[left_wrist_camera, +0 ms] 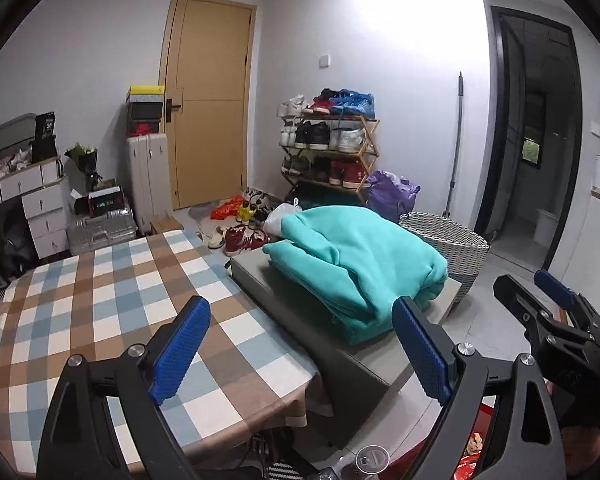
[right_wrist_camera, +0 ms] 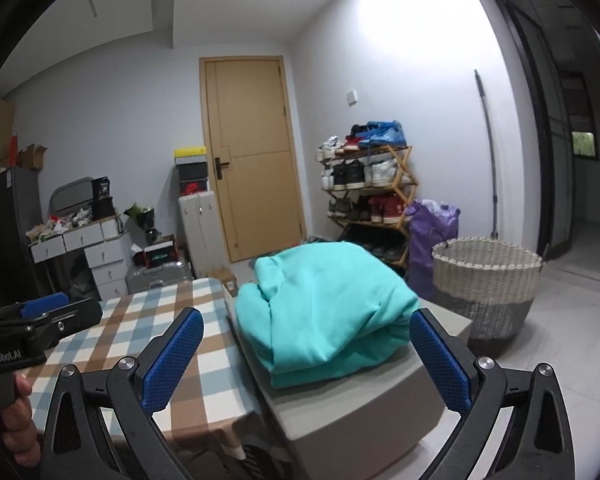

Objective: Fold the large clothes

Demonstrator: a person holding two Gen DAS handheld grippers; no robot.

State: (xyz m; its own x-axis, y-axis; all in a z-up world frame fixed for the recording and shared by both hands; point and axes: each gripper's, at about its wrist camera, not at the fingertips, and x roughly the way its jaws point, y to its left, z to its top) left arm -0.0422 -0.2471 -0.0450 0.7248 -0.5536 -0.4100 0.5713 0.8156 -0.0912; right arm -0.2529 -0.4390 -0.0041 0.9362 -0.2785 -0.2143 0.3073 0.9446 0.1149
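Worktop with a brown, blue and white check cloth fills the left foreground. Grey padded bench stands just beside its right edge. Teal garment, folded into a thick bundle, lies on the bench top. Woven laundry basket sits on the floor right of the bench; shoe rack against the far wall. Left hand-held gripper: jaws spread wide, nothing between them, above the worktop edge. Right hand-held gripper: jaws spread wide, holding nothing, near the bundle.
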